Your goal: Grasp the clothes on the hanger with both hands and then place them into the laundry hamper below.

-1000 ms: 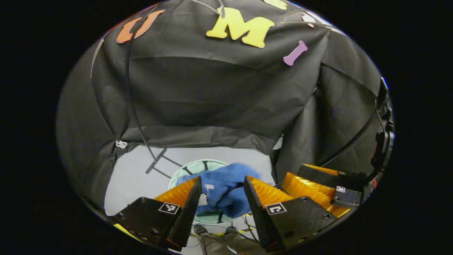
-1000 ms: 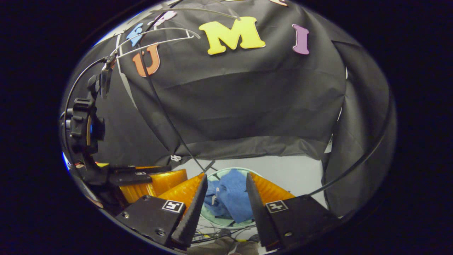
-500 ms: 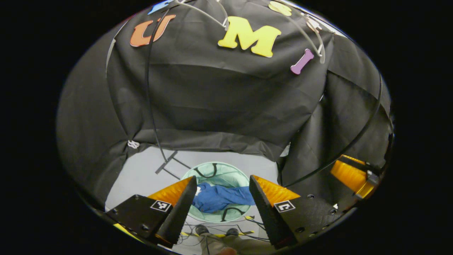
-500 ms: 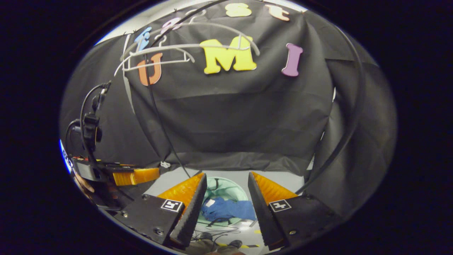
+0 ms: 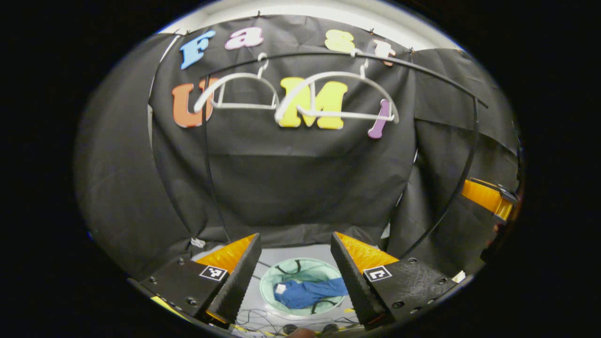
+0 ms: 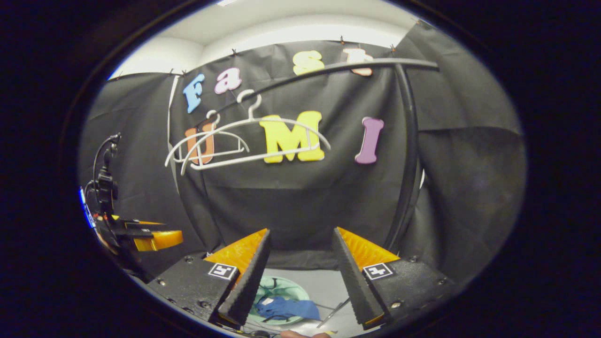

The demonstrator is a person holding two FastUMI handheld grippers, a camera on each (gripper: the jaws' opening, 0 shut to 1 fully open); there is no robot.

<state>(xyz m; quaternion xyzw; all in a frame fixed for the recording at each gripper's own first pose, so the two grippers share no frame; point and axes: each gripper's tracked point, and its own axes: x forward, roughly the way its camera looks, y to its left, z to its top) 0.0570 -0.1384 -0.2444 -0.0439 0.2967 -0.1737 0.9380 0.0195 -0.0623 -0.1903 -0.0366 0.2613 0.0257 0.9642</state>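
**Both jaws apart and empty, blue garment in the hamper**

In the left gripper view, the left gripper point(image 5: 294, 263) has its jaws spread wide with nothing between them. Framed in that gap, far below, the blue clothes point(image 5: 307, 292) lie crumpled inside the round pale-green laundry hamper point(image 5: 281, 274) on the grey floor point(image 5: 277, 256). In the right gripper view, the right gripper point(image 6: 300, 260) likewise has its jaws parted and empty. Higher up, two bare white hangers point(image 5: 335, 96) hang side by side from a dark rail point(image 5: 422, 70) in front of the black cloth wall.
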